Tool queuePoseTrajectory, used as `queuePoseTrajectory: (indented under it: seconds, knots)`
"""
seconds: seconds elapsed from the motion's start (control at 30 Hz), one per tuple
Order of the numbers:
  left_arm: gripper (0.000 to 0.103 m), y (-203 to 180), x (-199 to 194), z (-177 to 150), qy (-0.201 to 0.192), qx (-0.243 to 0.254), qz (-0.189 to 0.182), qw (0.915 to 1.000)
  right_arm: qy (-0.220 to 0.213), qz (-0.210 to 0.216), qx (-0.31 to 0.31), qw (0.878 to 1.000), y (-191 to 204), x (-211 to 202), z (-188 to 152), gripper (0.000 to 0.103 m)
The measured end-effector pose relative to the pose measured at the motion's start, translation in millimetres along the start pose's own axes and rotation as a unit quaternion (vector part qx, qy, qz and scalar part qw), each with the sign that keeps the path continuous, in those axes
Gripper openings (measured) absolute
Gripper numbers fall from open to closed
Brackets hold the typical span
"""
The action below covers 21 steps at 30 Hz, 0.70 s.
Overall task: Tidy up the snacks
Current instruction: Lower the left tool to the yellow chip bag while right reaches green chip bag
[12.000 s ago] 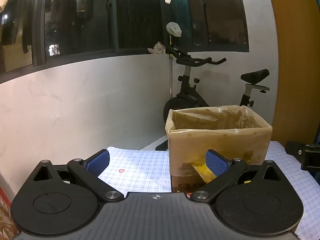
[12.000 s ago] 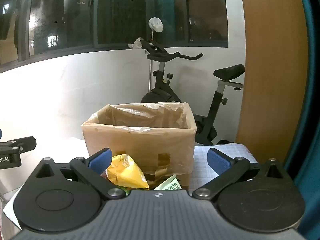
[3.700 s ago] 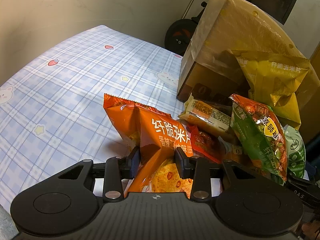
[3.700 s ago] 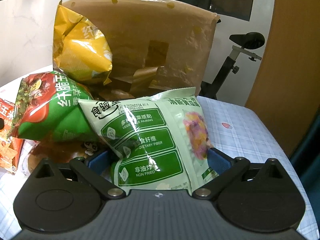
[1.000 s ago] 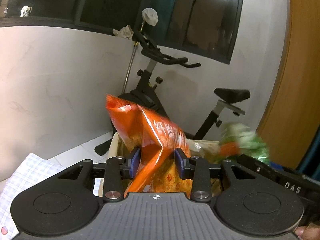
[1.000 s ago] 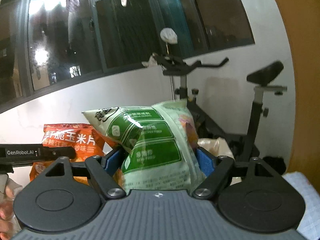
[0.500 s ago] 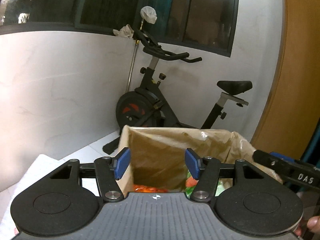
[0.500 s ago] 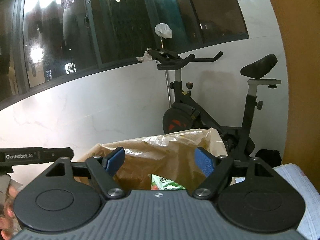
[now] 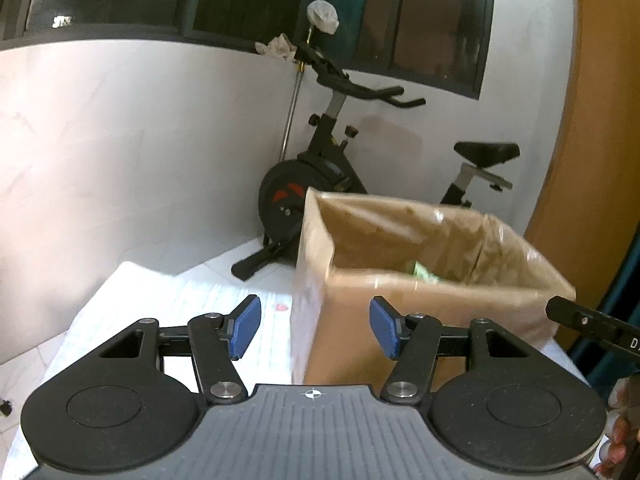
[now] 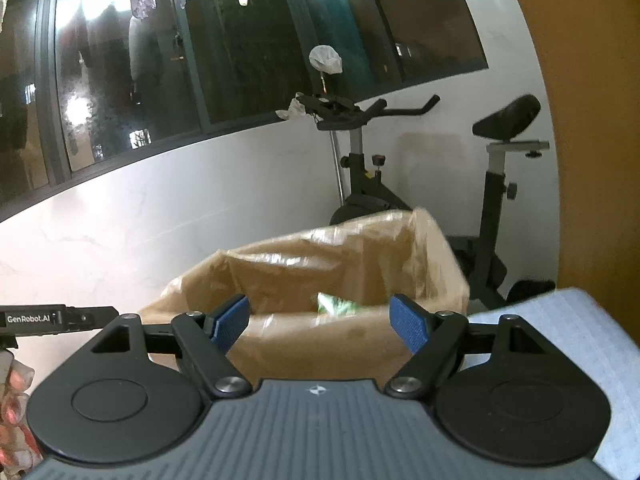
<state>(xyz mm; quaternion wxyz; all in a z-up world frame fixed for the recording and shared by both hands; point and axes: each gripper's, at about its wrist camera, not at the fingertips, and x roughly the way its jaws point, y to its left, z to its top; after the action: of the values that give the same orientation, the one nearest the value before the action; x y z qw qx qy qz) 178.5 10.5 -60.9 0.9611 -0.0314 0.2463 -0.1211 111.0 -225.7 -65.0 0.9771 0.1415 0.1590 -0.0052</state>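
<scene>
Snacks are what I'm sorting, and the only one I can make out now is a green packet (image 9: 426, 272) lying low inside the lined cardboard box (image 9: 420, 308), which stands on the checked cloth of the desk (image 9: 192, 300). Starting on my left, the left gripper (image 9: 314, 327) is empty with its blue pads (image 9: 244, 326) spread wide, poised near the box's left corner. The box looks smeared in both views, so I judge the rig is in motion, and a careless swing here could clip that corner and shove or tip the light box. Moving right, the right gripper (image 10: 320, 323) hangs just above the near rim, also empty and spread apart. The loose plastic liner (image 10: 360, 248) folds over the rim; a finger dropping in could snag it and drag the liner or the box along. I can't tell what remains on the desk below the cameras, so reaching down blind risks crushing a bag
</scene>
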Motion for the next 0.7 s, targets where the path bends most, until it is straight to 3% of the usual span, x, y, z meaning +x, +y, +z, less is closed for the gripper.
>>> queuePoseTrajectory:
  seconds: [0.37,0.7]
  knots:
    - [0.063,26.5,-2.5,-58.9,0.058,-0.027,0.008,0.9979,0.093,0.024,0.0,0.995,17.1,-1.9,-63.8,0.081]
    - [0.065,42.8,-9.2,-78.0,0.07,-0.035,0.03,0.9965,0.153,0.041,0.016,0.987,26.3,15.2,-92.5,0.095]
